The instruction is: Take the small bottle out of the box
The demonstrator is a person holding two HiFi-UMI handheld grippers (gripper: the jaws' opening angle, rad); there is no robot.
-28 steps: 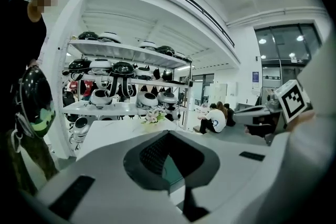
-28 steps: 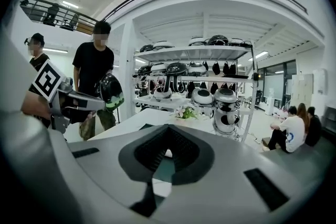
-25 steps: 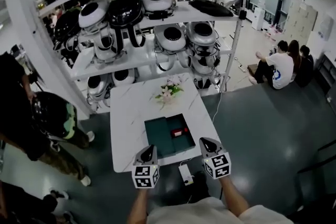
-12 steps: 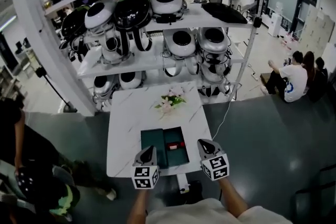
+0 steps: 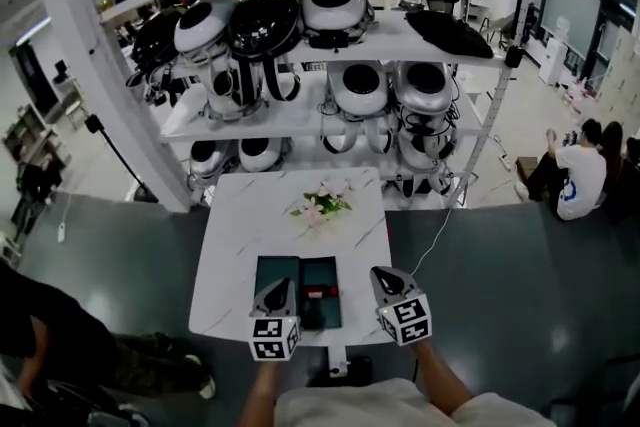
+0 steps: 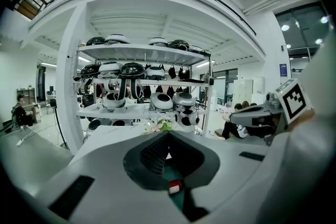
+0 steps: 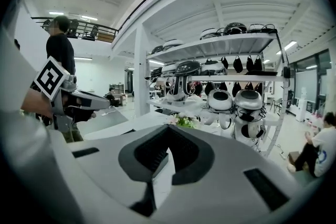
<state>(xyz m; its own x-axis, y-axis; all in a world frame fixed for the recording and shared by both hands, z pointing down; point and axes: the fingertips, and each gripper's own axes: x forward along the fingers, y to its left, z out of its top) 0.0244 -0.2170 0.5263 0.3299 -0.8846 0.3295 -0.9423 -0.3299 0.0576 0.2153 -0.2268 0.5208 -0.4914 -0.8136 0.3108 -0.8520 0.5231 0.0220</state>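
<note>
A white table (image 5: 240, 235) is standing in front of a tall shelving rack (image 5: 470, 130) loaded with helmet-like headsets, occupying the centre of the head view, while a flower arrangement (image 5: 318, 205) is sitting at the table's far middle and seated people (image 5: 582, 177) are resting on the floor at the right edge. The box (image 5: 275, 277), dark green and lying open as two side-by-side halves, is resting at the table's near edge, presumably so that its contents are reachable from the operator's side. The small bottle (image 5: 316, 293), judged to be the small red-and-white object, is lying in the right half, near the divide. The left gripper (image 5: 277, 288) is hovering over the near edge of the left half, and the right gripper (image 5: 386, 279) is hovering just right of the box, above bare tabletop. Both are pointing forward and slightly downward, their jaws closed tip to tip and gripping nothing. The bottle is thus not yet being touched; whichever gripper takes it will probably need to be opening before descending into the box.
</note>
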